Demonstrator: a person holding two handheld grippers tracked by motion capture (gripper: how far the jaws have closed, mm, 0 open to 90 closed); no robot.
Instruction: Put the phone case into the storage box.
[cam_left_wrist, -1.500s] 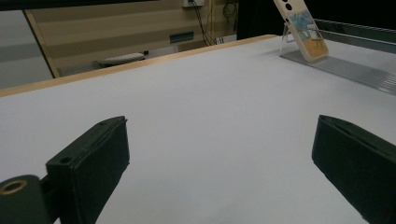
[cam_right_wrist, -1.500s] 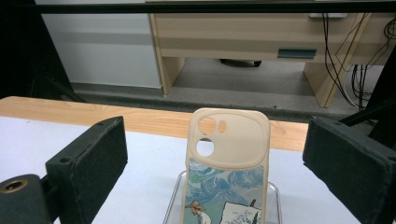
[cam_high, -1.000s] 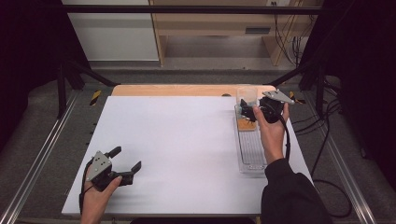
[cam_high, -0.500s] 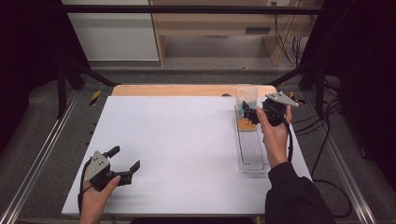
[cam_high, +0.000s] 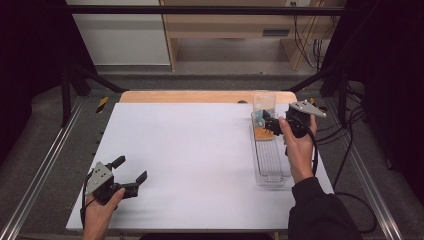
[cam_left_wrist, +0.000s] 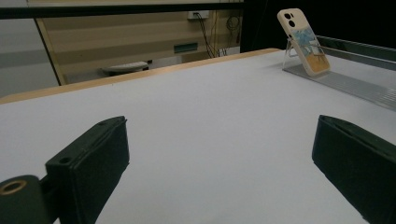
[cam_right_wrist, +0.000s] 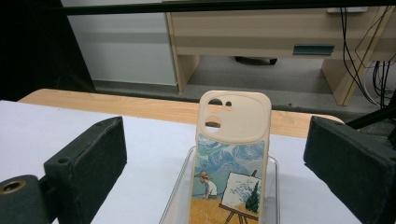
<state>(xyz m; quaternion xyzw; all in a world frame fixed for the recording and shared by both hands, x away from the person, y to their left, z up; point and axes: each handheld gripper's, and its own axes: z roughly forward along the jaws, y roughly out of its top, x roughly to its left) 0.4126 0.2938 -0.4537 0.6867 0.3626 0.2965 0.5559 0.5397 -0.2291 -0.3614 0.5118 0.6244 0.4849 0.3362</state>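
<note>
The phone case (cam_right_wrist: 231, 158) stands upright in the clear stand (cam_high: 270, 160) at the table's far right. The right gripper (cam_high: 274, 125), jaws apart, faces it, apparently approaching. Next: close squarely. The left gripper (cam_high: 131, 175) rests with jaws apart.

Both grippers are black with blocky black jaws; the left gripper (cam_high: 131, 179) and right gripper (cam_high: 268, 123) each carry a grey three-cornered plate and a trailing black cable. The right arm wears a dark sleeve (cam_high: 320, 212)
</note>
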